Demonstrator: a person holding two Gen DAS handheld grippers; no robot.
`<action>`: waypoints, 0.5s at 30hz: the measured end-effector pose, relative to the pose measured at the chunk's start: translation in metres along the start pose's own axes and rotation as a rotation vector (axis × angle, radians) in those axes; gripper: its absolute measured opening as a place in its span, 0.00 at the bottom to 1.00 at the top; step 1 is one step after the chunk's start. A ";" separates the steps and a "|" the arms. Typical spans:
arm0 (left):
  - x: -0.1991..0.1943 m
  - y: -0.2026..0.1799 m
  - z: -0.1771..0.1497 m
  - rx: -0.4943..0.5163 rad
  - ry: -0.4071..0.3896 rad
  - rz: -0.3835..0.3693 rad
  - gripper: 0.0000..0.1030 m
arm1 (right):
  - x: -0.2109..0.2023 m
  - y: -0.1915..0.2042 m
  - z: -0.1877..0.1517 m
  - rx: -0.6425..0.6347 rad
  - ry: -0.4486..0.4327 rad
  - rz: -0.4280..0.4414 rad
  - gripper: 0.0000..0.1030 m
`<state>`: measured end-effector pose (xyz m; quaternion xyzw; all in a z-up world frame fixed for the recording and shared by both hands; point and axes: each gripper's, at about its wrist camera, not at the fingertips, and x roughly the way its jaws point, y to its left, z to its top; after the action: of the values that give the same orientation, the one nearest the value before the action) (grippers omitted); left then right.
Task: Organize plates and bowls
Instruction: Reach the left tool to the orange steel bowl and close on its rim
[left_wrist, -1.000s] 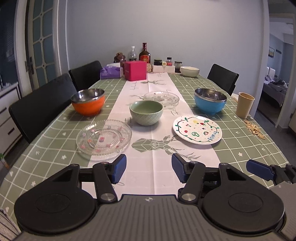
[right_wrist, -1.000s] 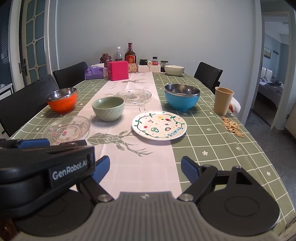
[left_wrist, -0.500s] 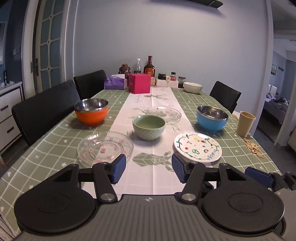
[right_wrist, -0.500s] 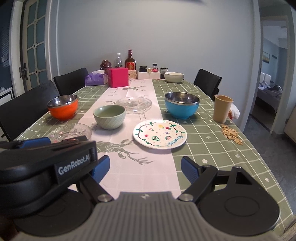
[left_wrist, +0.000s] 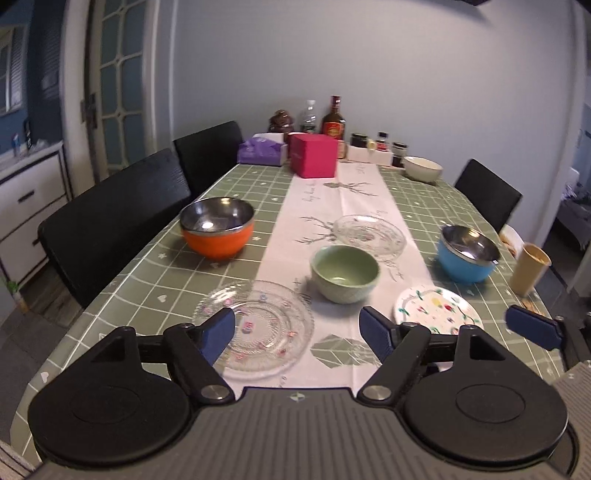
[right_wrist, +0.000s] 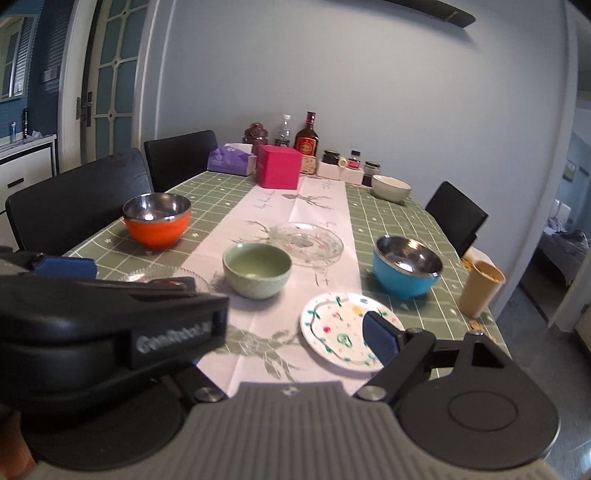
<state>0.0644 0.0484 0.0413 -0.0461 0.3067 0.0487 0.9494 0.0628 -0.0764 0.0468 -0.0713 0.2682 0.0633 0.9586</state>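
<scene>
On the table stand an orange bowl (left_wrist: 218, 230), a green bowl (left_wrist: 345, 273), a blue bowl (left_wrist: 467, 256), a near glass plate (left_wrist: 258, 323), a far glass plate (left_wrist: 369, 234) and a painted white plate (left_wrist: 437, 310). A white bowl (left_wrist: 423, 168) sits at the far end. My left gripper (left_wrist: 297, 332) is open and empty, above the near glass plate's right side. My right gripper (right_wrist: 295, 332) is open and empty; its right finger (right_wrist: 380, 336) overlaps the painted plate (right_wrist: 332, 325), and the left gripper's body hides its left finger.
A beige cup (left_wrist: 528, 269) stands at the right table edge. A pink box (left_wrist: 314, 155), a purple tissue pack (left_wrist: 260, 151), bottles and jars crowd the far end. Black chairs (left_wrist: 110, 229) line the left side; another chair (left_wrist: 487, 197) is at the far right.
Both grippers have moved forward over the table and risen; the dishes now look closer. The left gripper's body now covers more of the right wrist view. The dishes have not moved.
</scene>
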 end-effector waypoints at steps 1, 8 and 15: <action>0.004 0.006 0.005 -0.004 0.005 0.006 0.88 | 0.004 0.000 0.004 0.000 -0.008 -0.002 0.84; 0.035 0.035 0.031 0.027 0.031 0.083 0.92 | 0.045 -0.003 0.021 0.061 0.027 0.028 0.94; 0.070 0.063 0.053 0.090 0.005 0.070 0.92 | 0.086 0.000 0.035 0.106 0.068 0.090 0.94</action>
<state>0.1439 0.1216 0.0396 0.0072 0.3124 0.0677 0.9475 0.1532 -0.0633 0.0310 -0.0103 0.3066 0.0895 0.9476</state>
